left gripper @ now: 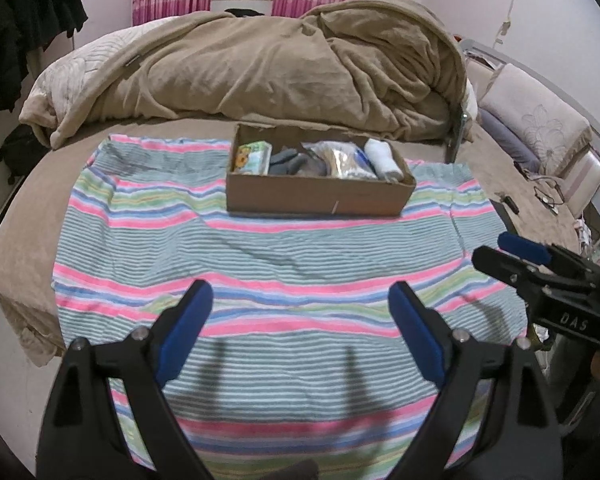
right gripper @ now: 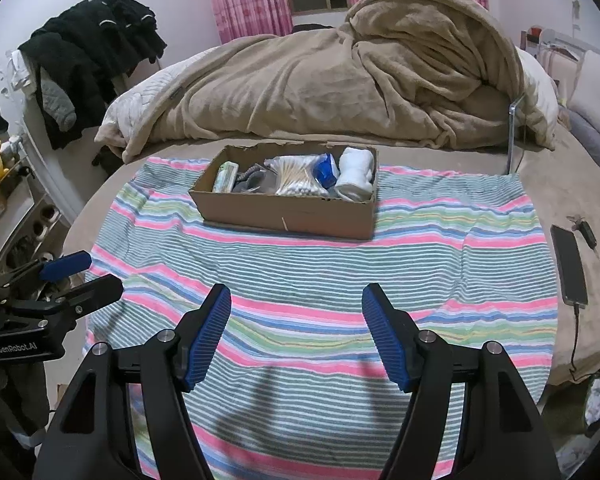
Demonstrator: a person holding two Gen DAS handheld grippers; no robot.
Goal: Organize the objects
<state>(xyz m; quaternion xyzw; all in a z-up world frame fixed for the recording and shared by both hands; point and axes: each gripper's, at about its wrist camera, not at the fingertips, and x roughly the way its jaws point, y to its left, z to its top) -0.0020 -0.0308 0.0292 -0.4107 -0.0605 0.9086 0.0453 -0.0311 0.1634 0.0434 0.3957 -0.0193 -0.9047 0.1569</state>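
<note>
Side by side, the left gripper [left gripper: 300, 320] and right gripper [right gripper: 296, 328] hover wide open over the striped towel [right gripper: 320, 264], its far edge bearing a filled cardboard box [right gripper: 292, 216]

- Striped towel [right gripper: 300, 264] lies bare in front of the cardboard box [right gripper: 288, 216].
- Heaped blanket [right gripper: 340, 92] just behind the box blocks the far side.
- Phone [right gripper: 568, 268] lies right of the towel.

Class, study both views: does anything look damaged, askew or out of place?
The cardboard box has a ragged, torn back rim, and a small light mark shows on its front wall. It sits slightly turned on the striped towel. Nothing has spilled.
</note>
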